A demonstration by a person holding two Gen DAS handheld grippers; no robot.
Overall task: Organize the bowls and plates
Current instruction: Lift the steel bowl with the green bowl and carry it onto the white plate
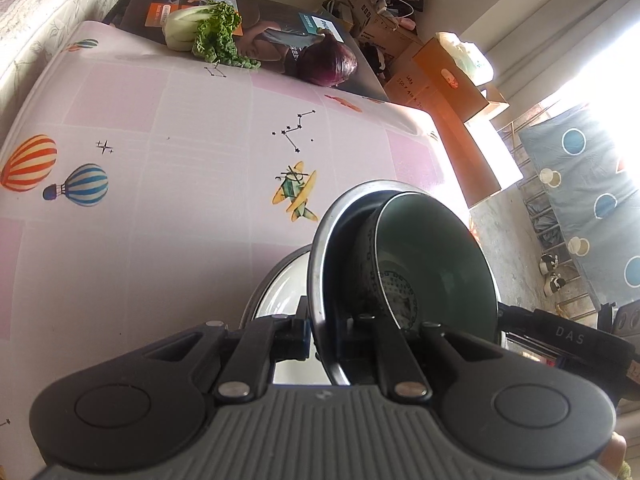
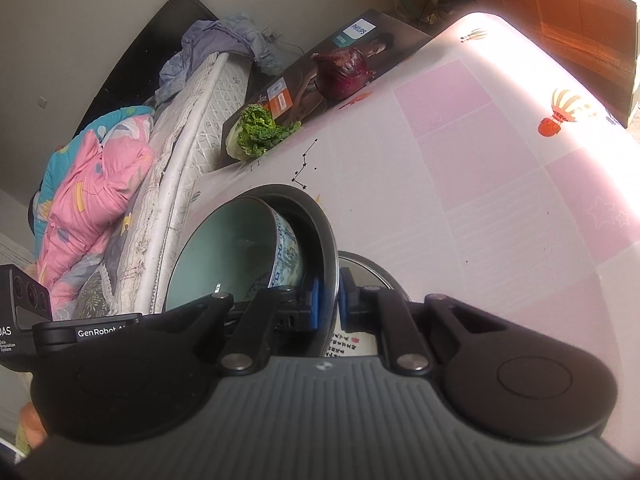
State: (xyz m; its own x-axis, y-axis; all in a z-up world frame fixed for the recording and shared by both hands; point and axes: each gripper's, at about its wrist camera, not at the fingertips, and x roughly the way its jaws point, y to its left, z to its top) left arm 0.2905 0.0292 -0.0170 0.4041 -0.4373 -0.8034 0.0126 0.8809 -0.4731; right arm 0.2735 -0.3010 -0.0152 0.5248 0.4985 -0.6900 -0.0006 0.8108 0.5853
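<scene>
Right in front of your lens, your left gripper (image 1: 320, 336) has its jaws pinched together on the thin rim of a steel bowl (image 1: 320, 240), and your right gripper (image 2: 329, 300) clamps the same rim from the other side, blue pads (image 2: 316, 300) pressed against the metal. You hold the steel bowl (image 2: 324, 232) tipped up on edge above the table, its mouth facing sideways rather than up. Nested inside it sits a ceramic bowl (image 1: 432, 248), tilted the same way, leaning against the steel wall.

The ceramic bowl (image 2: 224, 252) is glazed pale green within and painted blue-on-white outside; the steel one is smooth, round and reflective with a rolled lip. Just beneath them lies a white plate (image 1: 276, 284) with a dark rim, flat on the table; some printed characters show on the plate (image 2: 352, 344) in your right view.

The table wears a pink-and-white checked cloth (image 1: 180, 120) printed with hot-air balloons, a small plane and star lines. At its far edge a leafy cabbage (image 1: 208, 32) and a purple cabbage (image 1: 332, 66) rest by a printed carton (image 1: 264, 20). Beyond are a mattress (image 2: 188, 128) with a pink quilt (image 2: 100, 184), stacked cardboard boxes (image 1: 440, 76), and bright window glare.
</scene>
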